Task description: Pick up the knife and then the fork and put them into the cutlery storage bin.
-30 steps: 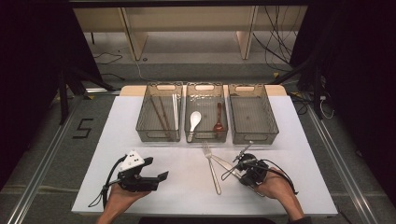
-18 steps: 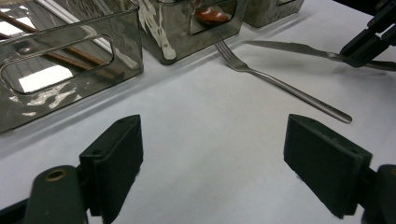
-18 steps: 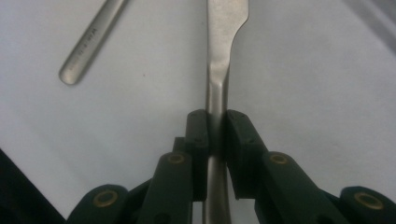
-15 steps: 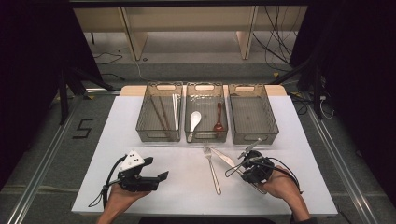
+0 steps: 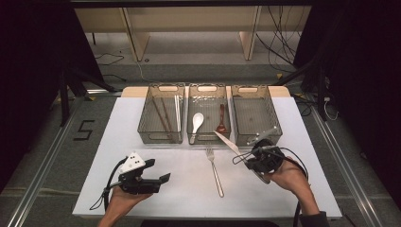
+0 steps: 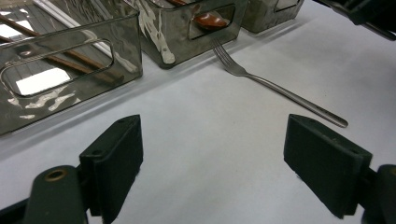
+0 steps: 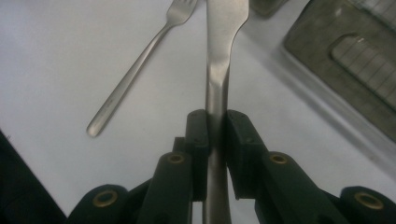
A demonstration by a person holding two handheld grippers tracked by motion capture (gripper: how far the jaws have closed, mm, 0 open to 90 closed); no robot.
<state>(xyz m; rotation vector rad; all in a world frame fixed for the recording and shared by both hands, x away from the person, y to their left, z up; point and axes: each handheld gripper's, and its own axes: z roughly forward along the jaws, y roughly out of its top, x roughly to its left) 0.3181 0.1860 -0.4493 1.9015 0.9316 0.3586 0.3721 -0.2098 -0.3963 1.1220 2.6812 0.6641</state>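
My right gripper (image 5: 244, 159) is shut on the handle of a steel table knife (image 5: 227, 142) and holds it above the white mat, with the blade pointing toward the front of the middle bin (image 5: 191, 118). In the right gripper view the pads clamp the knife (image 7: 217, 70) flat between them at my right gripper (image 7: 215, 119). A steel fork (image 5: 215, 171) lies on the mat to the left of that gripper, also seen as the fork (image 7: 135, 70). My left gripper (image 5: 160, 181) rests low at the near left, open with nothing between its jaws (image 6: 212, 144).
Three clear bins stand in a row at the back: the left bin (image 5: 143, 124) holds chopsticks, the middle one a white spoon (image 5: 196, 121) and a brown spoon (image 5: 222, 120), and the right bin (image 5: 276, 124) holds nothing. The white mat (image 5: 179, 165) ends near the person's forearms.
My right gripper has lifted the knife off the mat beside the fork and carried it up and to the right. The left gripper and the fork have stayed put.
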